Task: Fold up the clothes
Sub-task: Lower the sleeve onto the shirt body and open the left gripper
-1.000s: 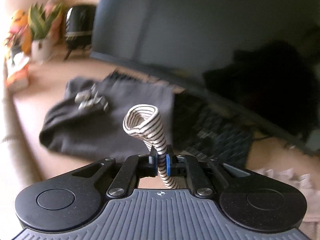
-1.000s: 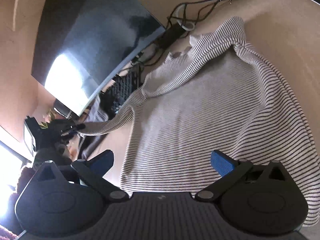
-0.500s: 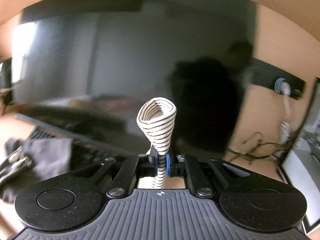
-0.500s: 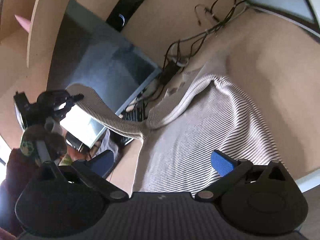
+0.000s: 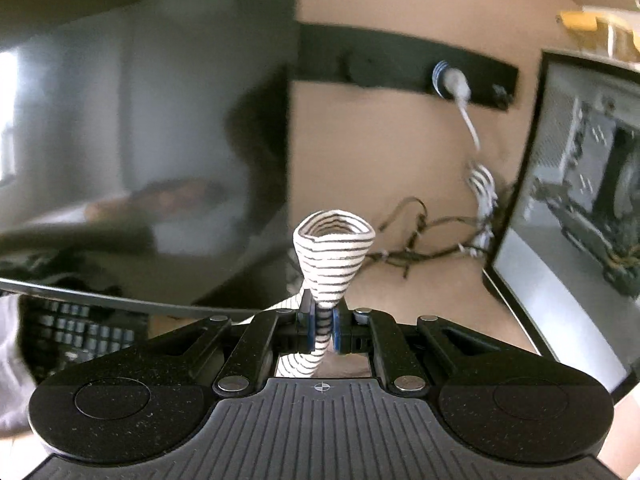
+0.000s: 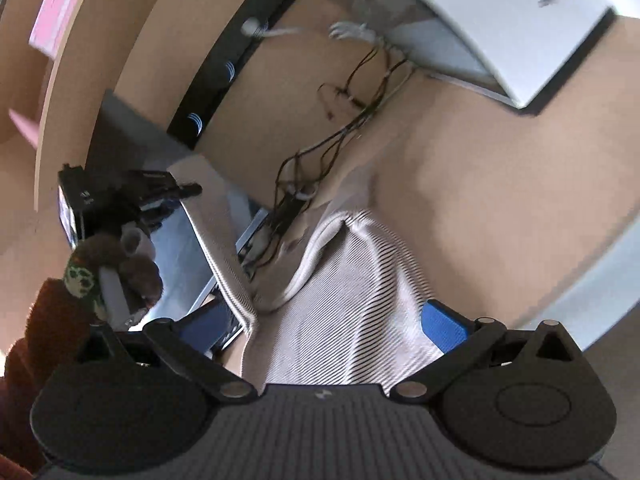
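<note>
My left gripper is shut on the cuff of a white shirt with thin dark stripes; the cuff flares up like a cone above the pads. In the right wrist view the sleeve rises taut from the striped shirt, which lies on the tan desk. There the left gripper is up at the left, held by a person's hand. My right gripper hovers open over the shirt's body, with nothing between its blue pads.
A dark monitor stands on the left over a black keyboard. A tangle of cables and a power strip lie behind the shirt. A computer case stands on the right. Grey cloth shows at the left edge.
My left gripper has swung right and a little up with the cuff, from over the dark clothes and keyboard to the monitor's right edge. The right gripper has drifted and tilted, still open.
</note>
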The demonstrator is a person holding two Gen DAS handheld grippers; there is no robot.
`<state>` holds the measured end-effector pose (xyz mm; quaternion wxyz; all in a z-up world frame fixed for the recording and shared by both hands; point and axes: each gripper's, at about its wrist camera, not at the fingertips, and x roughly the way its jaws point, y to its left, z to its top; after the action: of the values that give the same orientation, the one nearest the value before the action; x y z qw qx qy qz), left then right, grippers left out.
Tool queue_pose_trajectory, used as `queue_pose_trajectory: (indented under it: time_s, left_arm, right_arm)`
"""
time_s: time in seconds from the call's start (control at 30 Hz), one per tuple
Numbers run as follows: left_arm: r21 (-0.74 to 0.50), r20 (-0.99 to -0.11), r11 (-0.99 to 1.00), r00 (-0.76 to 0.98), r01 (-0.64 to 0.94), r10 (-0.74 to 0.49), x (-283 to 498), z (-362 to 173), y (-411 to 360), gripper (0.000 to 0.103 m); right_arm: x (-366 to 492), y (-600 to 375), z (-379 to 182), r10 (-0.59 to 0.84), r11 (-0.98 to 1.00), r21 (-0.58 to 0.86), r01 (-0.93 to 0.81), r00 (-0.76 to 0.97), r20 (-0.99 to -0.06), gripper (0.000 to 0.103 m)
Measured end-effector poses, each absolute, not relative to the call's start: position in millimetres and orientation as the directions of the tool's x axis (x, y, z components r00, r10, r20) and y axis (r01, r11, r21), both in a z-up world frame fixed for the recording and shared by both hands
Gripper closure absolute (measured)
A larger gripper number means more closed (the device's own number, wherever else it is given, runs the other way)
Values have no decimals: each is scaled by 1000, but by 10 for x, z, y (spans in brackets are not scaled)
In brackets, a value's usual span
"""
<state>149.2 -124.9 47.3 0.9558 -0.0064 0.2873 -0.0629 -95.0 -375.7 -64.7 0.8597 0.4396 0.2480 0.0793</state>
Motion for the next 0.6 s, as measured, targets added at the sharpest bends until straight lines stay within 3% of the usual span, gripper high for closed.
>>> queue_pose_trajectory:
  time_s: [0.6]
  left_arm:
    - [-72, -652, 979, 734, 189, -190, 1687, 153, -1612, 90]
  right_arm:
    - [-1138, -3818, -645, 278, 602, 789, 119, 895, -347, 0]
